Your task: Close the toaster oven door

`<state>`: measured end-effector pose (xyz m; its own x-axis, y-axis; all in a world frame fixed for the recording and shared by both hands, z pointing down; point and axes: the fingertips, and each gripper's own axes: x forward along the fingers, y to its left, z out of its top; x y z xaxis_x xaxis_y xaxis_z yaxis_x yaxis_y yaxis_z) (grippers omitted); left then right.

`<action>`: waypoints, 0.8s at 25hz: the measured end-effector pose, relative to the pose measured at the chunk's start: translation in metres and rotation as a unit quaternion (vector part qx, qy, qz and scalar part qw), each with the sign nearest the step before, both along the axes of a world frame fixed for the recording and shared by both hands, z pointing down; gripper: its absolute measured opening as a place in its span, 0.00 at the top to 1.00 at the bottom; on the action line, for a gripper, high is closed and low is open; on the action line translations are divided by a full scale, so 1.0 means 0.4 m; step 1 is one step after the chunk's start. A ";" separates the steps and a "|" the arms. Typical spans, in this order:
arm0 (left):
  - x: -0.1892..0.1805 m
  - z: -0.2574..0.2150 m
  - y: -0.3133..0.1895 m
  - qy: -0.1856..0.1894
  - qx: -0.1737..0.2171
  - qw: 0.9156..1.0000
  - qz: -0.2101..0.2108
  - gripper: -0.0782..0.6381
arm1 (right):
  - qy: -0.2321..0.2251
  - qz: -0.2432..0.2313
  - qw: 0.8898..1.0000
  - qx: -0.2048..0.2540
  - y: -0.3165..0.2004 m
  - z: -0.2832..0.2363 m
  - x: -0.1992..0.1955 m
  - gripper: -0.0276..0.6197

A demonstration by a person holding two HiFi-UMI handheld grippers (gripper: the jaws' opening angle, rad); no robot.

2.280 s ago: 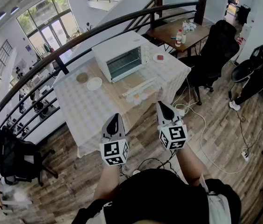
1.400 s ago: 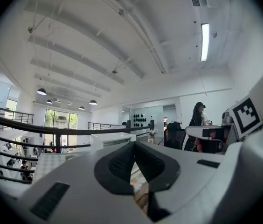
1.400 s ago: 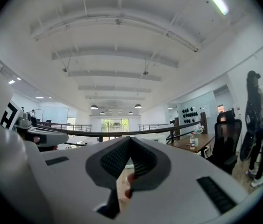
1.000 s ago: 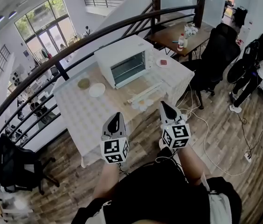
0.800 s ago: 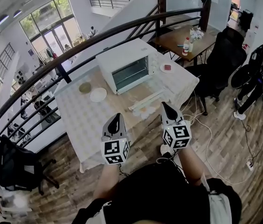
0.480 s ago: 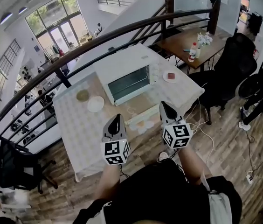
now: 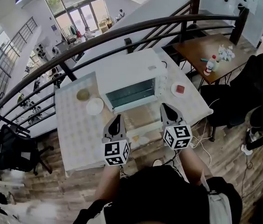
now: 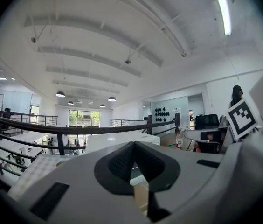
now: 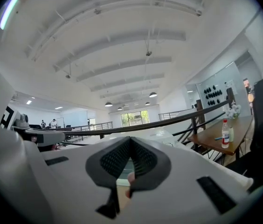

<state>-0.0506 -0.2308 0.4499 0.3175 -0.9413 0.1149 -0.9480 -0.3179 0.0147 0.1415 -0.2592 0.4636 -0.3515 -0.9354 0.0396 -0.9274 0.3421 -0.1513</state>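
The white toaster oven point(image 7: 128, 73) stands on a table with a checked cloth point(image 7: 75, 127), straight ahead of me. Its glass door point(image 7: 138, 115) hangs open, folded down flat toward me over the table. My left gripper point(image 7: 117, 119) hovers above the table's near edge, left of the door, shut and holding nothing. At the door's right corner my right gripper point(image 7: 163, 107) is held up, also shut and empty. In the left gripper view the pads point(image 8: 122, 160) meet in front of the oven point(image 8: 115, 141). The right gripper view shows closed pads point(image 9: 143, 160) too.
A white plate point(image 7: 94, 106) and a greenish dish point(image 7: 82, 94) lie left of the oven, and a plate with something red point(image 7: 180, 89) lies to its right. A dark railing point(image 7: 122, 31) curves behind the table. A wooden table point(image 7: 211, 48) and black chair point(image 7: 257, 83) stand at right.
I have walked up to the table: the oven has shifted from far right of centre to directly ahead and looks larger. Both grippers keep their place in the view and stay shut.
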 end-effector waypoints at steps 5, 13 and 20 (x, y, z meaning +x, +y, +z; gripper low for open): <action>-0.017 0.017 -0.034 -0.010 -0.014 0.999 -0.037 0.87 | -0.013 -0.026 0.999 -0.017 -0.082 0.020 0.009 0.97; -0.065 0.036 -0.106 -0.012 -0.022 0.998 -0.051 0.87 | -0.021 -0.025 0.999 -0.043 -0.130 0.068 -0.002 0.97; -0.093 0.046 -0.135 -0.014 -0.024 0.999 -0.047 0.87 | 0.001 -0.001 0.999 -0.042 -0.145 0.152 0.012 0.87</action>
